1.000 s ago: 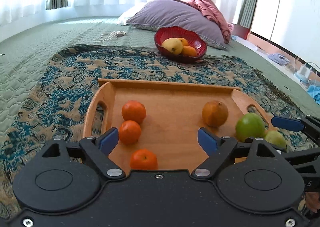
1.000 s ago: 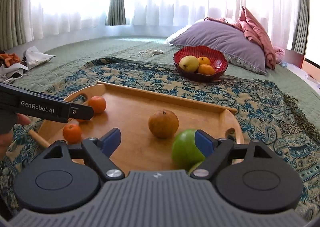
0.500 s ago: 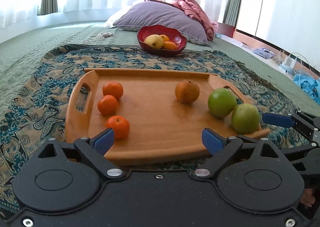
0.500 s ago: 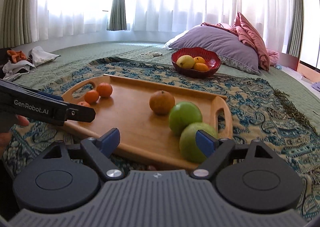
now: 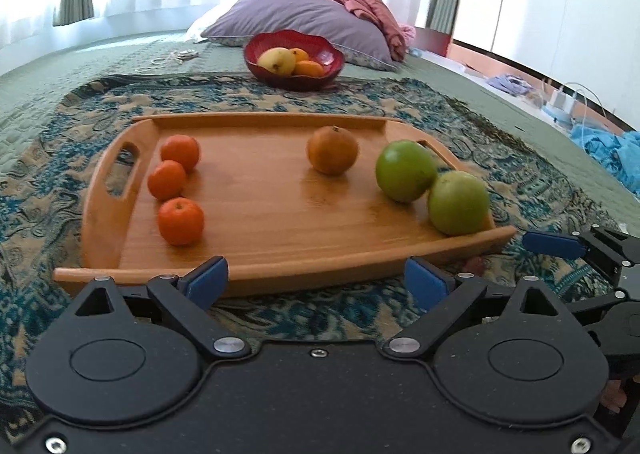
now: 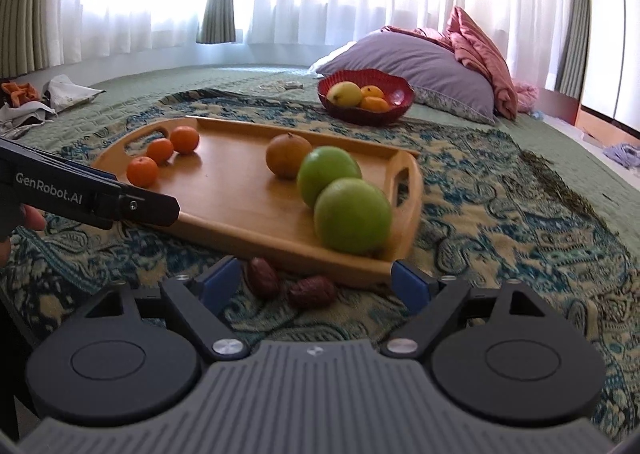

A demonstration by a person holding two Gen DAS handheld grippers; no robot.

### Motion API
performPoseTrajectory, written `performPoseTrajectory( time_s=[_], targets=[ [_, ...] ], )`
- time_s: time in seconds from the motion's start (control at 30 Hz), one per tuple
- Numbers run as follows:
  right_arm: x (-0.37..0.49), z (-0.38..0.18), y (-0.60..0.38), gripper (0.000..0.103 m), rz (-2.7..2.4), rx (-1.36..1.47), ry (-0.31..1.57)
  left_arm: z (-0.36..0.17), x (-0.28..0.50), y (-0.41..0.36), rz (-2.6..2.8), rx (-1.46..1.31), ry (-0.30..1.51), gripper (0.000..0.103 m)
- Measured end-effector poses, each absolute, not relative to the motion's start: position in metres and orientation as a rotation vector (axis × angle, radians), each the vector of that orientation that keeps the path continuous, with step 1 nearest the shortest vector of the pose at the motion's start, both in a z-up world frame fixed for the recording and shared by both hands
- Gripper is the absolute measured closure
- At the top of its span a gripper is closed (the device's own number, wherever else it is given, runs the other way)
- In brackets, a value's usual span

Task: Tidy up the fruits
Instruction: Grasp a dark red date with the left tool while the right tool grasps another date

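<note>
A wooden tray (image 5: 260, 254) (image 6: 224, 214) lies on the patterned cloth. On it are three small oranges (image 5: 181, 221) (image 6: 142, 171) at the left, a brownish round fruit (image 5: 332, 150) (image 6: 287, 155) in the middle and two green apples (image 5: 458, 202) (image 6: 352, 215) at the right. Two dark dates (image 6: 308, 291) lie on the cloth just in front of the tray. My left gripper (image 5: 318, 280) is open and empty before the tray's near edge. My right gripper (image 6: 316, 282) is open and empty, just over the dates.
A red bowl (image 5: 294, 58) (image 6: 366, 96) with a yellow fruit and oranges stands beyond the tray. A purple pillow (image 6: 416, 62) and pink cloth lie behind it. Clothes lie at the far left (image 6: 28, 102). Cables and blue cloth lie off the bed's right side (image 5: 600, 134).
Both grippers have pulled back from over the tray toward me. The whole tray now shows, and the dates have come into the right wrist view.
</note>
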State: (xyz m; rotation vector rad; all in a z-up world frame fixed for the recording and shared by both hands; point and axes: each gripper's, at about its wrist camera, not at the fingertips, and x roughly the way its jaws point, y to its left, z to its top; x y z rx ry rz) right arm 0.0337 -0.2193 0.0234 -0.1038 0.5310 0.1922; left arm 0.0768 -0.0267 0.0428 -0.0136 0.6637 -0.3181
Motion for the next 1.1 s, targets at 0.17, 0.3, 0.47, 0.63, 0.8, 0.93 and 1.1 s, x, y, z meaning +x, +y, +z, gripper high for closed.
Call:
performPoseTrajectory(
  time_s=[0.17,0.3,0.47,0.63,0.8,0.93,1.1],
  targets=[
    [0.029,0.016,-0.228,0.018,0.179,-0.095,0.548,0.039,0.073,-0.047,-0.355,0.006,0.673,0.008],
    [0.028,0.011,-0.231,0.038,0.188,-0.087,0.57,0.037,0.071,-0.062,-0.382,0.027,0.685,0.023],
    [0.027,0.006,-0.23,0.053,0.206,-0.073,0.579,0.031,0.074,-0.078,-0.415,0.023,0.73,0.05],
    [0.027,0.004,-0.223,0.055,0.225,-0.099,0.564,0.028,0.077,-0.088,-0.443,0.019,0.749,0.059],
    [0.03,0.0,-0.215,0.057,0.225,-0.129,0.546,0.026,0.081,-0.095,-0.46,0.013,0.754,0.066],
    [0.032,-0.003,-0.212,0.06,0.217,-0.134,0.536,0.024,0.086,-0.098,-0.474,-0.02,0.769,0.077],
    [0.035,-0.004,-0.216,0.063,0.213,-0.108,0.534,0.023,0.091,-0.098,-0.479,-0.058,0.778,0.08]
  ],
)
